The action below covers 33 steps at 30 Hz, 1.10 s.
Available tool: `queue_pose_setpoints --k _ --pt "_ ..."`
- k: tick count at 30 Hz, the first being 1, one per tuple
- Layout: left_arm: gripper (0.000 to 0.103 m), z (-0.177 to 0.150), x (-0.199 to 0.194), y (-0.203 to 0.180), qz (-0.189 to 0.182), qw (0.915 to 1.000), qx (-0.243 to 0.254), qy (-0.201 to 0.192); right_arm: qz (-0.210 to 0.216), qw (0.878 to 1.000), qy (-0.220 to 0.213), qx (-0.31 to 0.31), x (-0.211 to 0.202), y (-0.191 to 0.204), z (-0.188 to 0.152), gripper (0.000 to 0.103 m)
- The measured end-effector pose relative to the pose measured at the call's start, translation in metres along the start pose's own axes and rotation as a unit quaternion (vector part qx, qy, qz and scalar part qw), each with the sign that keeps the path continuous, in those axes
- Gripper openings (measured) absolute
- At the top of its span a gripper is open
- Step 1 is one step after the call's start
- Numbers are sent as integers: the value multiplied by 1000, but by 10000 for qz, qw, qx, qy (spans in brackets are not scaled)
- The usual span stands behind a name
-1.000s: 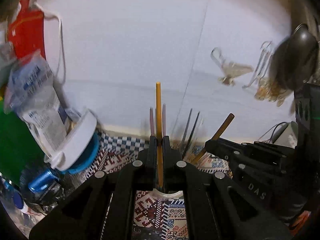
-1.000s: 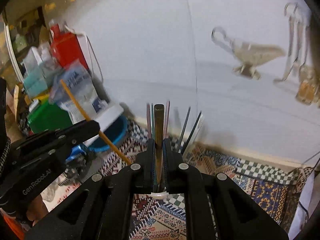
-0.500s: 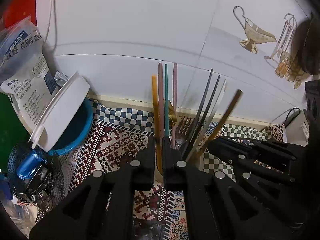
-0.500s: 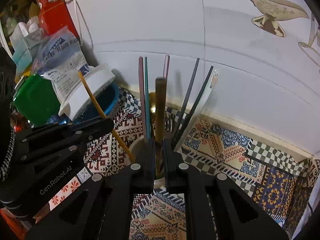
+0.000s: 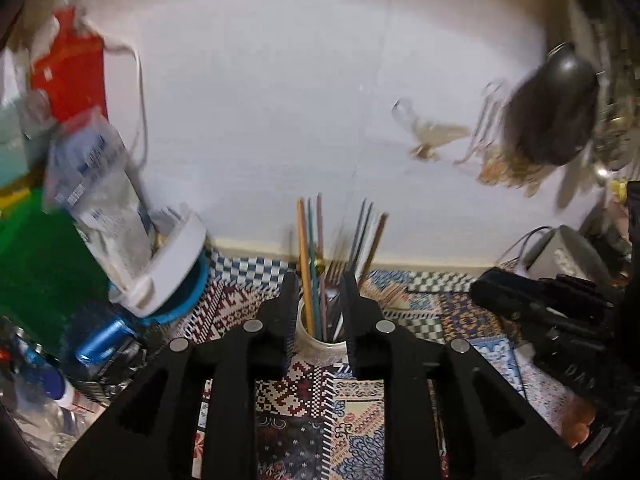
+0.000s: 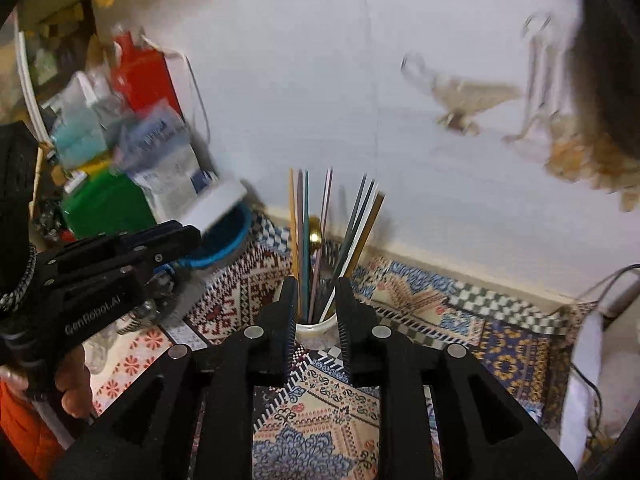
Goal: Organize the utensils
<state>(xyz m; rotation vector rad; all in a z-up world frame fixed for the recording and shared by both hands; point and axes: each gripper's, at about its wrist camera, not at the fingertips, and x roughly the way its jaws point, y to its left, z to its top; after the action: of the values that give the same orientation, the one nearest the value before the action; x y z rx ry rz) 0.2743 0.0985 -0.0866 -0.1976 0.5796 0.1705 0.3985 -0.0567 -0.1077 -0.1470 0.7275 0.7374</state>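
A white cup (image 5: 320, 346) (image 6: 316, 330) on the patterned mat holds several upright utensils, among them an orange chopstick (image 5: 304, 248) (image 6: 293, 224) and a brown chopstick (image 5: 374, 240) (image 6: 368, 228). My left gripper (image 5: 318, 280) hovers just short of the cup; its jaws are opening and the pads press on nothing. My right gripper (image 6: 317, 286) stands the same way over the cup, jaws opening, nothing pinched. Each view shows the other tool off to the side: the right gripper (image 5: 520, 300) and the left gripper (image 6: 120, 256), the latter held by a hand (image 6: 72, 384).
A blue bowl with a white lid (image 5: 172, 276) leans at the left beside a green box (image 5: 36, 264), a plastic bag (image 6: 168, 168) and a red bag (image 5: 72, 68). A dark ladle (image 5: 552, 104) hangs on the white wall. A white device with cables (image 6: 588, 360) sits at the right.
Both grippers let go of their chopsticks, which now stand in the cup. Their jaws have parted, and both have drawn back and up from the cup.
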Motion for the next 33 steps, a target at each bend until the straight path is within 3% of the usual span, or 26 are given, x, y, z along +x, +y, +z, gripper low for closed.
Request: queue_pose_setpoints --k 7,10,13,15,20,22,25,33 --pt "23 -2 -104 -24 -178 9938 479 -983 -78 9931 -1173 29 -111 21 -16 17" --pt "30 -11 -148 -36 -266 9871 664 -1432 -91 9866 -1630 6 -151 34 -26 17" --pt "46 -23 -186 -43 -347 9792 782 -1841 -124 9809 -1942 -35 -177 46 -33 19" --pt "65 -30 -202 -43 -376 9756 762 -2023 -127 9772 -2116 -70 -189 54 -38 29" --pt "90 -43 -231 -39 -457 9715 608 -2243 -327 9698 -2413 -144 -212 69 -54 60" --pt "94 -49 -238 -36 -408 9699 610 -2323 -389 9680 -2477 -81 -219 72 -60 79" --pt "98 -56 -246 -36 -321 9693 646 -2351 -414 9664 -2536 14 -223 76 -66 95" --pt "100 -66 -252 -33 -267 9717 626 -2262 -485 9660 -2535 128 -233 84 -78 102"
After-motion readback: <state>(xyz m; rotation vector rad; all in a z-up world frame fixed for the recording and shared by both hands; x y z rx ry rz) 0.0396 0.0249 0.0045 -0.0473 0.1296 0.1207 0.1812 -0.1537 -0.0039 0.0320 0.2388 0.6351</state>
